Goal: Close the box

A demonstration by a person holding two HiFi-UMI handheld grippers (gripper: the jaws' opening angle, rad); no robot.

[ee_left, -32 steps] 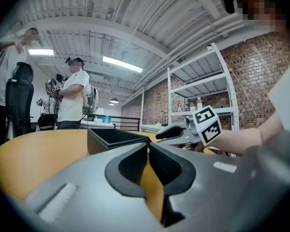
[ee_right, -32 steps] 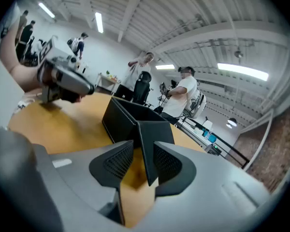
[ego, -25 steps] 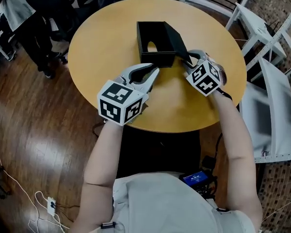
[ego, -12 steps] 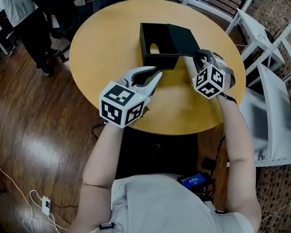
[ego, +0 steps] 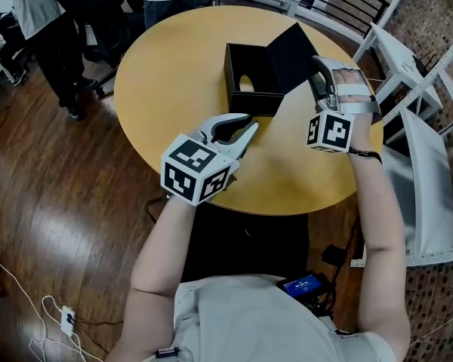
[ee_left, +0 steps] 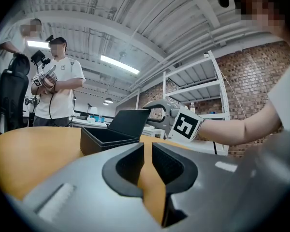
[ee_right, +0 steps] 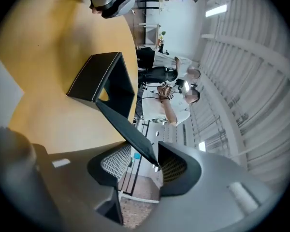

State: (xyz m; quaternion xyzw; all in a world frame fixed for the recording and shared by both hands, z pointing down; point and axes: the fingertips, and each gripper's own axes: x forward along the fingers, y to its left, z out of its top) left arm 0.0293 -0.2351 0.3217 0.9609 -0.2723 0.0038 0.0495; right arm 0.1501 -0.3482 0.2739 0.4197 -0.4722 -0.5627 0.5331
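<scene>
Fingers [ee_right: 115,162] of the right gripper [ee_right: 146,164] are opening around the box lid [ee_right: 125,124]; left gripper [ee_left: 148,161] fingers narrowly apart, empty.

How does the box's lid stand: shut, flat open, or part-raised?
Part-raised. The lid tilts up from the right side of the box, interior showing; its free edge sits between the opening jaws of the right gripper.

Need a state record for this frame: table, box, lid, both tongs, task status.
table: round, wooden
box: black, open, standing on the table
lid: hinged at the box's right side, raised at a slant
right tongs: jaws opening, lid's free edge between them
left tongs: in front of the box, apart from it; narrow gap, nothing between
task status: box not yet closed
</scene>
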